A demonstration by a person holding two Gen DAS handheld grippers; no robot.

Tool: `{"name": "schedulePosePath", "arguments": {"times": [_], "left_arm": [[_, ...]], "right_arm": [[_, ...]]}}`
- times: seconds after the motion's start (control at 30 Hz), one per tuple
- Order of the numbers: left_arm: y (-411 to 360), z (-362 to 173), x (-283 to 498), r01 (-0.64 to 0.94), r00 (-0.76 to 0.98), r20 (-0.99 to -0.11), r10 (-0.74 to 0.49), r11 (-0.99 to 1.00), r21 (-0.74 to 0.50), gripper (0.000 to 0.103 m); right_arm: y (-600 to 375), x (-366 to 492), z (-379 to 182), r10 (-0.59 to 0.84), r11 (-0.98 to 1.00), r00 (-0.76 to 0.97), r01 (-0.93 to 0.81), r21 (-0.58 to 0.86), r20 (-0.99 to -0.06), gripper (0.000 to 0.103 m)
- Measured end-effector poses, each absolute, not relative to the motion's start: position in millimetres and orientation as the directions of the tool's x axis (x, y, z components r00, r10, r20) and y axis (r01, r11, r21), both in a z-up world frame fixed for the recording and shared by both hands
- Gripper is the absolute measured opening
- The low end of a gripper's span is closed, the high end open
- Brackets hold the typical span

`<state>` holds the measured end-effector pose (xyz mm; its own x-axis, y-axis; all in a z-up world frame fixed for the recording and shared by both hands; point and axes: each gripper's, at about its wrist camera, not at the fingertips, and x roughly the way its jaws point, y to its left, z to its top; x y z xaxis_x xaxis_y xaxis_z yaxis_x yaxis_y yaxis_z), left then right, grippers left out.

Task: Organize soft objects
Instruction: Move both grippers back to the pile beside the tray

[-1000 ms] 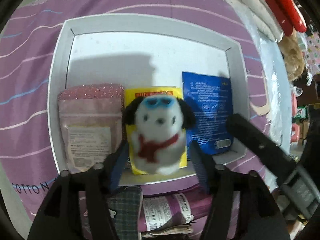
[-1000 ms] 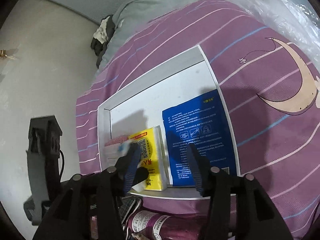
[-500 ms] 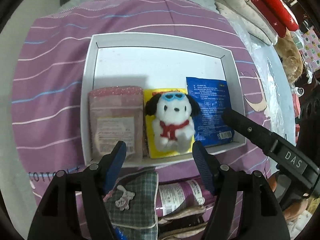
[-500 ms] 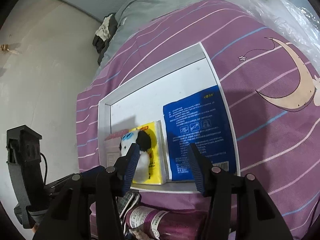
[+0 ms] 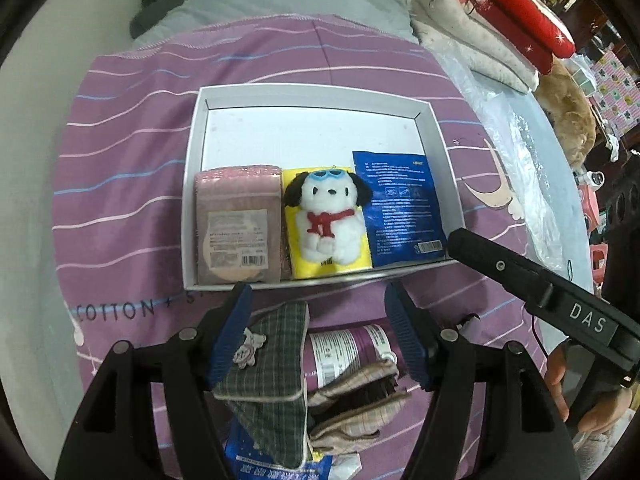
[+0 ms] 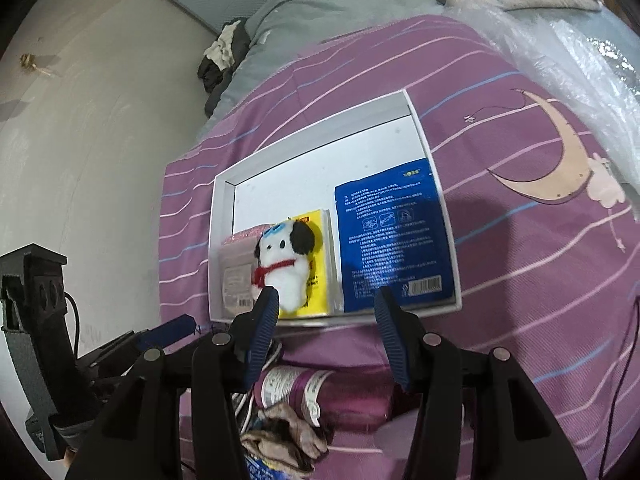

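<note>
Left wrist view: the left gripper (image 5: 318, 334) gapes wide, empty, above the green plaid fabric pouch (image 5: 272, 380) — probably next. Beyond, the white plush dog with red scarf (image 5: 326, 216) lies in the white cardboard tray (image 5: 192, 184), 3 packets tidily alongside.

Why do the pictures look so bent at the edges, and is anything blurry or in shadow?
Left wrist view: the fisheye lens bows the shallow white cardboard tray and darkens the corners; the white plush dog with black ears is sharp. Right wrist view: same bending, and a soft shadow falls across the flat blue printed packet and the purple striped bedsheet beside it.
</note>
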<state>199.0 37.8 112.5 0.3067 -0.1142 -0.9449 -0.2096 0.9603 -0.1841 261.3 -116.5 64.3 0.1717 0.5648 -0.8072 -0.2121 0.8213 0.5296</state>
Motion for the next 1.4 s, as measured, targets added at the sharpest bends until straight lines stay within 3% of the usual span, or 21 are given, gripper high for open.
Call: {"name": "schedulePosePath", "arguments": {"times": [0.67,0.8,1.03,1.33,1.37,1.4], "left_arm": [[17.7,138.4,117.2,-0.19,0.401,-0.915,-0.046,0.973,-0.132,0.069],[15.3,132.3,98.9,-0.19,0.399,-0.916,-0.039,0.974,-0.124,0.069],[18.1,116.8,65.9,-0.199,0.438,-0.898,-0.045,0.969,-0.146,0.069],[15.8,85.0,28.3,-0.2,0.493,-0.87,-0.007,0.972,-0.121,0.069],[16.6,80.3,25.4,-0.207,0.5,-0.866,0.0,0.971,-0.119,0.069],[16.9,76.0,22.9,-0.217,0.506,-0.863,0.009,0.969,-0.117,0.069]], "right_arm": [[-136.2,179.9,116.0,0.509,0.844,0.227,-0.32,0.43,-0.83,0.053],[-140.8,164.5,115.9,0.487,0.854,0.237,-0.333,0.401,-0.841,0.062],[-149.1,135.8,95.2,0.429,0.874,0.233,-0.349,0.337,-0.872,0.071],[-132.3,90.1,38.7,0.356,0.885,0.329,-0.418,0.203,-0.874,0.073],[-130.8,87.7,29.4,0.341,0.897,0.353,-0.399,0.19,-0.871,0.075],[-128.6,86.1,17.8,0.318,0.909,0.368,-0.379,0.172,-0.874,0.083]]}}
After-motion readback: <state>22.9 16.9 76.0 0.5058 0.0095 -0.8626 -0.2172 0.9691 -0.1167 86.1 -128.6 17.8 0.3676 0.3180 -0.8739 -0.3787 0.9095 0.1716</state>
